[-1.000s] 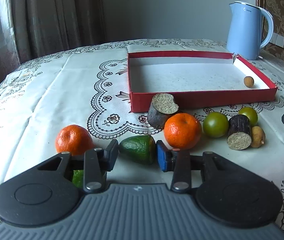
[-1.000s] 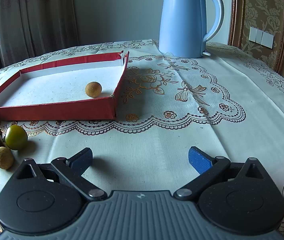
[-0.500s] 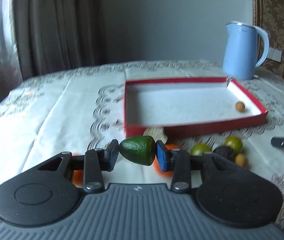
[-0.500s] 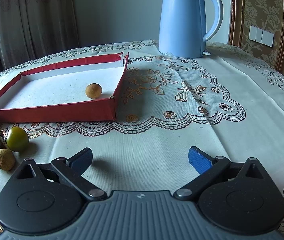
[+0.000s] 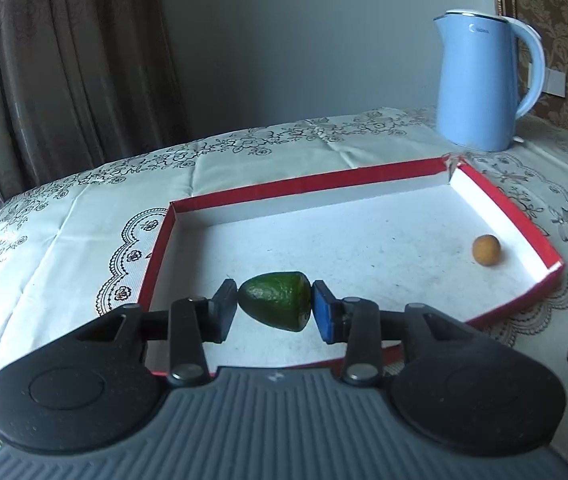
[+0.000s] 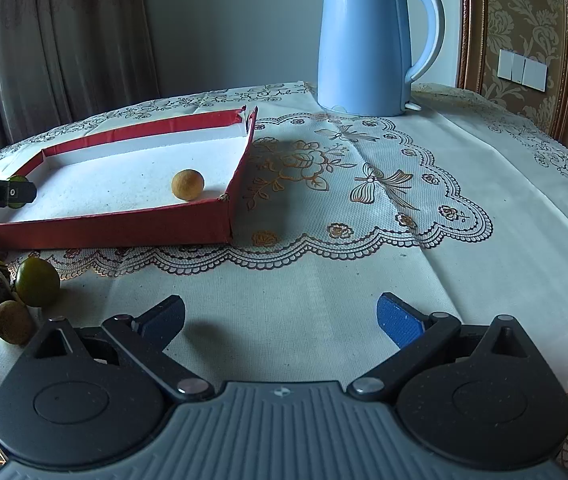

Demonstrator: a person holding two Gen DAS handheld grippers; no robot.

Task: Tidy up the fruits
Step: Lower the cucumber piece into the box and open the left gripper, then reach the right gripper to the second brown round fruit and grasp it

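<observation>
Two grippers: the left gripper (image 5: 275, 307) pinches the dark green avocado half (image 5: 276, 306) above the shallow red-walled cardboard tray (image 5: 515, 216) for release; the right gripper (image 6: 280, 317) idles, spread wide.

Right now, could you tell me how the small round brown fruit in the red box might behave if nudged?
The small round brown fruit looks nearly spherical, so it would probably roll freely. The red box wall beside it should likely stop it. It seems light.

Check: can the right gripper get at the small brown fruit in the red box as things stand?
Probably yes. The right gripper is open and holds nothing, the small brown fruit lies alone near the low wall of the red box, with bare cloth between.
</observation>
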